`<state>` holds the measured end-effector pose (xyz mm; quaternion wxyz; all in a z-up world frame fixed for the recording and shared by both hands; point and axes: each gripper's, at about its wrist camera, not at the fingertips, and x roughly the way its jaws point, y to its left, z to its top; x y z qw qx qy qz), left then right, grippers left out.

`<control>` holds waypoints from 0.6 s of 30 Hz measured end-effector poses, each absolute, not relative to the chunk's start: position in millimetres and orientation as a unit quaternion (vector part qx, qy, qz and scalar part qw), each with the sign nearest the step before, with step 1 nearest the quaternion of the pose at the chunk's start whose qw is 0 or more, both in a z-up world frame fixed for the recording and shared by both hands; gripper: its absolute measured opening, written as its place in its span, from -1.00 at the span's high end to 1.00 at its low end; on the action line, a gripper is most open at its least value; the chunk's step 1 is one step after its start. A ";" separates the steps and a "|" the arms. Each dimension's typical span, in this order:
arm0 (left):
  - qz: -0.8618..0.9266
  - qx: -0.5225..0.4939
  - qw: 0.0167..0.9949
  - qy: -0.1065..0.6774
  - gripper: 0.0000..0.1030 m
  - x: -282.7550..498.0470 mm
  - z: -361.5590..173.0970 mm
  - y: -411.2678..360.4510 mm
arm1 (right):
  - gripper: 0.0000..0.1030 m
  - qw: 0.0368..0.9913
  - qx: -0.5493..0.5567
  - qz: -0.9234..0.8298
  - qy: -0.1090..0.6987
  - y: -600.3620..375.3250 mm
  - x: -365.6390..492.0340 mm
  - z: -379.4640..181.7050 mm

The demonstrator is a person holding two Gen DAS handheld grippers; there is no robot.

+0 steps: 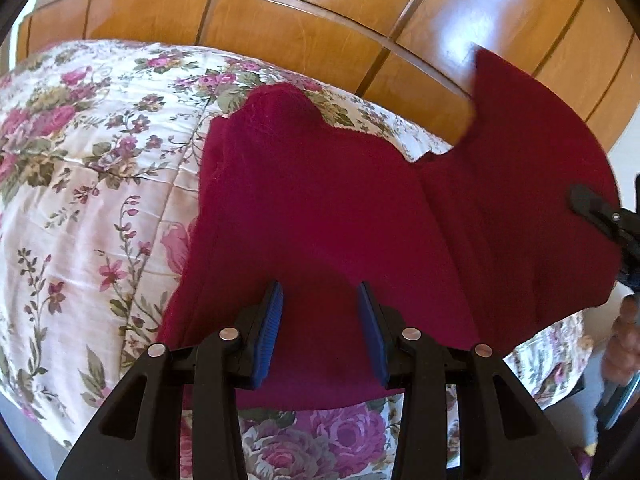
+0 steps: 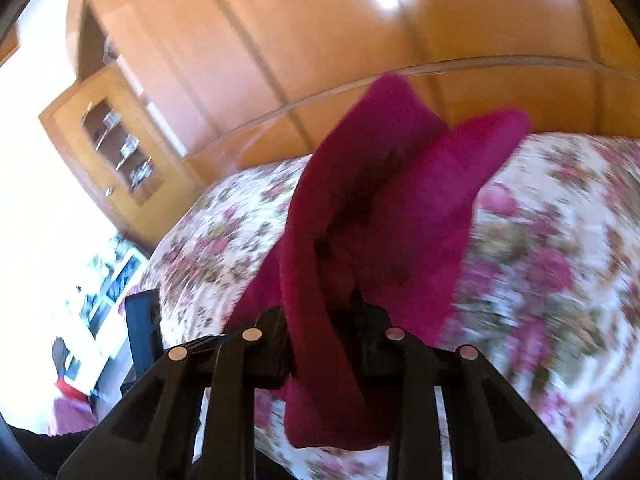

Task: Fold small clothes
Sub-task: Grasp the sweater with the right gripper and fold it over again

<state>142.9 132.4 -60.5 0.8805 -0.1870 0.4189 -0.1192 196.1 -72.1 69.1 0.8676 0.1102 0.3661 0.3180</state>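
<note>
Left wrist view shows the wooden headboard arching across twelve o'clock, and below it the floral bedspread fills everything from nine to six. On that cover lies the crimson garment, spread through the centre, its near hem reaching six o'clock and its right part lifted off the bed toward two o'clock. My left gripper sits at six with its blue pads apart, the near edge of the cloth lying between them; the pads do not press it. At three o'clock my right gripper pinches the raised edge of the garment, and part of my hand shows at four. In the right wrist view, which is blurred, the headboard again spans twelve, a wooden cabinet stands at ten, and the bedspread runs from four to seven. My right gripper has its fingers clamped on a bunched fold of the garment, which rises from centre toward one o'clock.
</note>
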 end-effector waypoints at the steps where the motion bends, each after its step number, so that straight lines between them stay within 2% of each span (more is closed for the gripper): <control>1: -0.119 -0.202 0.878 0.417 0.27 141.8 -57.9 139.6 | 0.55 0.865 0.099 0.325 0.370 -57.2 197.8 67.3; 7: -0.094 -0.266 0.877 0.389 0.28 131.7 -37.8 190.2 | 0.55 0.843 -0.001 0.345 0.413 33.4 198.9 27.4; 9: -0.091 -0.288 0.874 0.382 0.28 127.4 -33.3 206.0 | 0.45 0.844 -0.020 0.336 0.418 46.9 197.9 15.1; 10: -0.091 -0.300 0.871 0.378 0.28 124.9 -30.9 214.3 | 0.28 0.843 -0.018 0.343 0.415 47.7 195.9 12.8; 11: -0.091 -0.310 0.869 0.375 0.28 123.2 -28.5 220.7 | 0.01 0.840 -0.008 0.356 0.410 47.3 194.9 12.9; 14: -0.105 -0.338 0.861 0.366 0.28 120.4 -20.7 232.1 | -0.45 0.829 0.015 0.401 0.391 36.4 179.8 20.8; 18: -0.137 -0.364 0.851 0.353 0.11 120.1 -7.0 232.7 | -0.80 0.817 0.043 0.437 0.374 5.4 145.7 32.4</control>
